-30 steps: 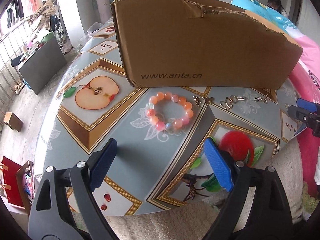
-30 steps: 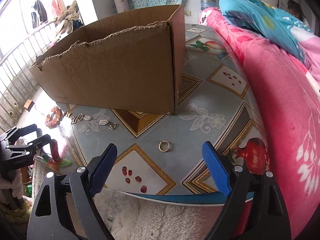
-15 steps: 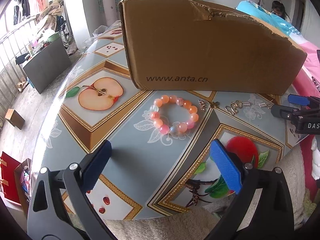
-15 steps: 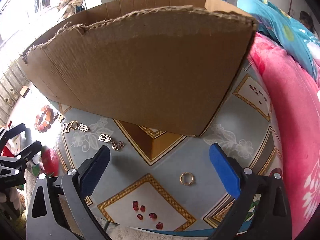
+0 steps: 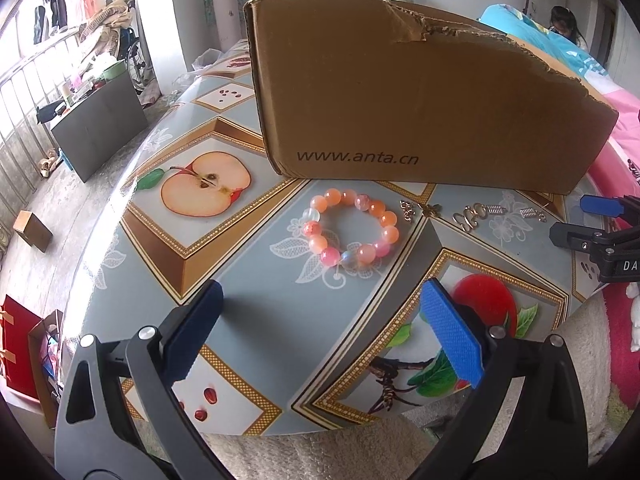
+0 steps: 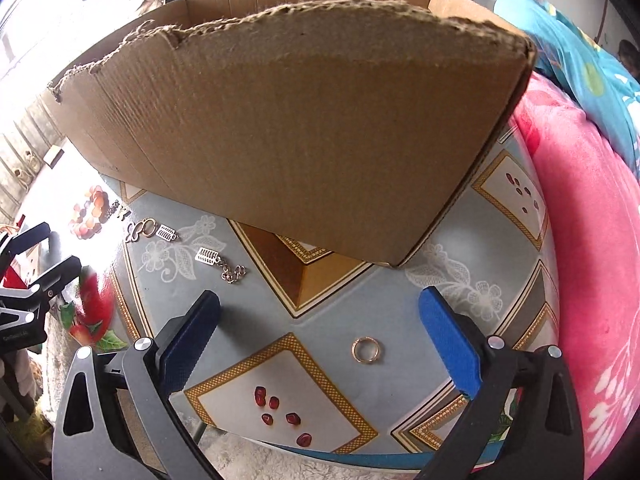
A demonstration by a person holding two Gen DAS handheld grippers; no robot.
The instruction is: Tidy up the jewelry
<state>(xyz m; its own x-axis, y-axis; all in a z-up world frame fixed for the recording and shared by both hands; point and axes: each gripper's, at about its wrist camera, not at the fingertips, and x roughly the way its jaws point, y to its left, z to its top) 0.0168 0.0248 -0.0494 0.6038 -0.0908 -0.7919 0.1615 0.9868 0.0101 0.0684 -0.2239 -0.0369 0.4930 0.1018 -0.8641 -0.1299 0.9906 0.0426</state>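
Note:
A pink and orange bead bracelet [image 5: 352, 232] lies on the table in front of an open cardboard box [image 5: 420, 92]. My left gripper [image 5: 320, 328] is open and empty, just short of the bracelet. Small gold chain pieces [image 5: 474, 214] lie to the bracelet's right. In the right wrist view a gold ring [image 6: 365, 350] lies between the fingers of my open, empty right gripper [image 6: 320, 328]. Gold chain pieces [image 6: 218, 262] and the bracelet [image 6: 90, 212] lie to its left, before the box [image 6: 300, 128].
The table [image 5: 256, 272] has a fruit-pattern cover and a curved front edge. A pink blanket [image 6: 592, 240] lies along the right side. My right gripper shows at the left wrist view's right edge [image 5: 600, 220].
Both grippers have moved forward toward the table. The box looms larger in the right wrist view, and the ring now sits between the right fingers.

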